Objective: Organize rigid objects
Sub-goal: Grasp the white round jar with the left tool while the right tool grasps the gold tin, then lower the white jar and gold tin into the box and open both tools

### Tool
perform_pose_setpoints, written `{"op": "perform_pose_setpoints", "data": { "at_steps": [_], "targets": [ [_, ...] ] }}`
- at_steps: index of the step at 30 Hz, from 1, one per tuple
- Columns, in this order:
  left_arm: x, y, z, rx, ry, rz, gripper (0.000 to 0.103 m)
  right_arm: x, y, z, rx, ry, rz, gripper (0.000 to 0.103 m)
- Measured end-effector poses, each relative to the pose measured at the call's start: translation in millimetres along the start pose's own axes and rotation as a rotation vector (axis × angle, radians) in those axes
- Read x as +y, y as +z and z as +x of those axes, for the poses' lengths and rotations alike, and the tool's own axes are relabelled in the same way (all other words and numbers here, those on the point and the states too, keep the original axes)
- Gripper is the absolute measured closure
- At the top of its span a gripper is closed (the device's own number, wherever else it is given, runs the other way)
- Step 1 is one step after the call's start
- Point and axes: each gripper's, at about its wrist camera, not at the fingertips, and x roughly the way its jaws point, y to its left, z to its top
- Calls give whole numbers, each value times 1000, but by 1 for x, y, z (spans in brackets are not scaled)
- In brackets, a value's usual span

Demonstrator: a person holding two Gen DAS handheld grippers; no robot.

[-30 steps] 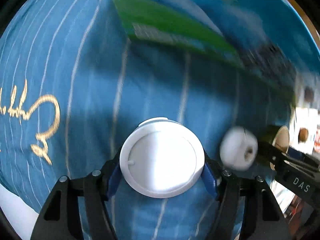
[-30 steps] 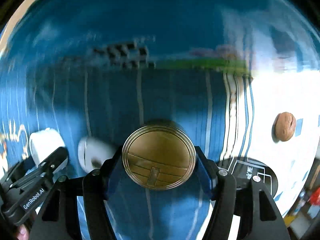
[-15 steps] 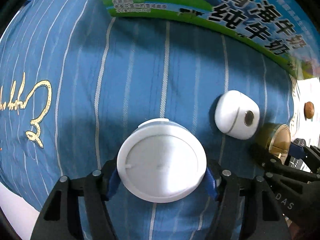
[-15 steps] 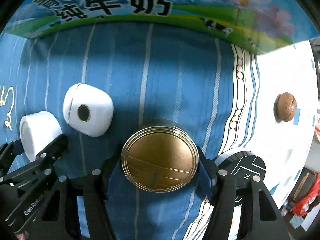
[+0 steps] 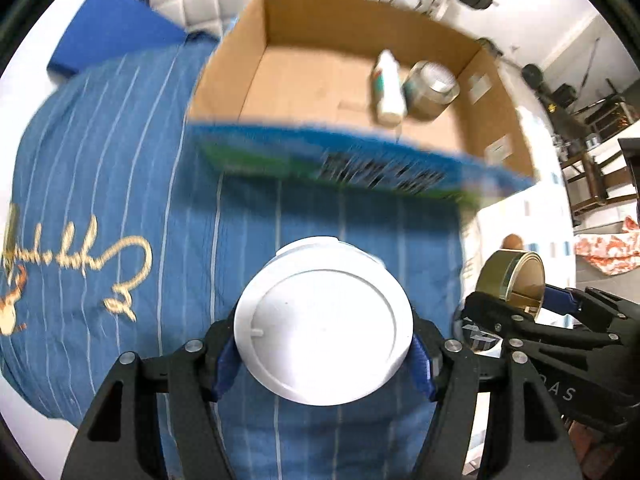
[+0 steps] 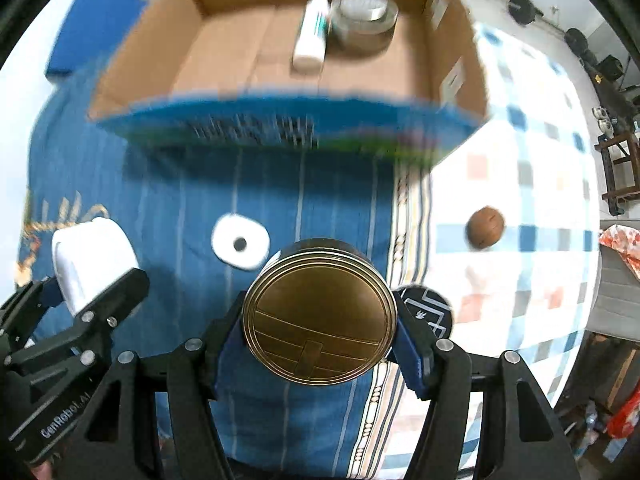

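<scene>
Both grippers loaded, box ahead

The left gripper [image 5: 324, 356] clamped a white jar [image 5: 323, 322] at lower centre; the right gripper [image 6: 320, 344] clamped a brass tin [image 6: 319, 312]. Both looked stiff, light and slick-walled, best gripped across their round sides. The cardboard box [image 6: 192, 52] filled the frame's top.

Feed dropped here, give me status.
Left gripper shut on round white plastic jar. Right gripper shut on round brass tin. Open cardboard box ahead; printed front wall between.
</scene>
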Motion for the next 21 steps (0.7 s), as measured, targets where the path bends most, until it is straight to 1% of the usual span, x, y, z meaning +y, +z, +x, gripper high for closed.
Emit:
{"op": "perform_pose_setpoints", "data": {
  "at_steps": [3,6,8,10,13,17,20,21],
  "targets": [
    [-1,12,-19,-47,-22,11,38,-5,16,-32,-58,11,13,36],
    [-1,33,-40,-89,-35,25,38,-9,31,-57,-103,21,18,36],
    [1,43,-46,-111,-40,31,38,-10,35,-70,-130,20,18,36],
    [2,52,-47,-128,-44,36,38,-5,47,-77,-142,28,25,36],
    [-1,72,-50,-146,-49,46,38,-7,57,-81,-154,35,32,36],
    [2,100,-42,-150,-46,50,38,-12,89,-76,-156,57,47,36],
    [4,129,-25,-126,-48,45,38,-16,118,-63,-139,71,62,36],
    [6,143,-13,-100,-52,39,38,-17,127,-57,-131,72,67,36]
  ]
}}
